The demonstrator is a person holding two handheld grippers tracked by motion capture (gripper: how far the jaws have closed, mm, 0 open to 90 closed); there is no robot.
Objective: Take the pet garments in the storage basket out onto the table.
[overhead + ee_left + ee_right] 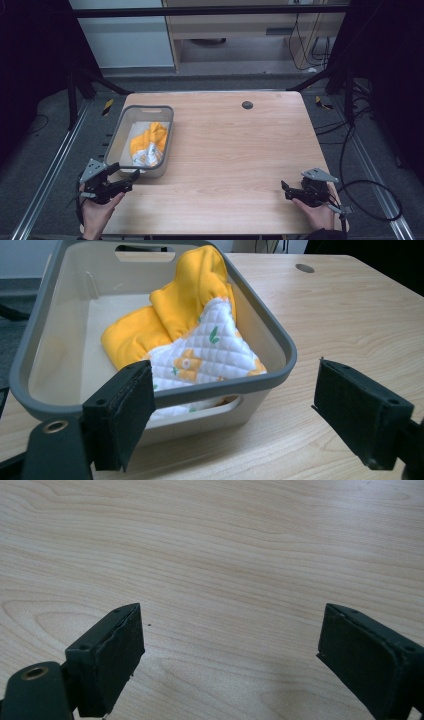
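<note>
Pale wood grain covers the table [225, 150] you sit at in the high view. The grey bin [116, 131] stands toward nine o'clock on it, with a yellow and white cloth [148, 145] bunched inside. Your left gripper [127, 178] sits at about seven o'clock, its jaws spread wide and empty, the tips just beside the bin's near wall. Your right gripper [286, 190] is at about five o'clock, well apart from the bin, resting low over bare wood.

In the left gripper view, your jaws stand wide apart with nothing between them. The bin [260, 382] lies straight ahead; your left-hand jaw overlaps its near rim, but you cannot tell whether it touches. The cloth [200, 330] leans against the bin's wall toward two o'clock, yellow fabric behind, a white quilted flowered panel in front.

In the right gripper view, your jaws gape wide and hold nothing, with only table [225, 555] ahead.
</note>
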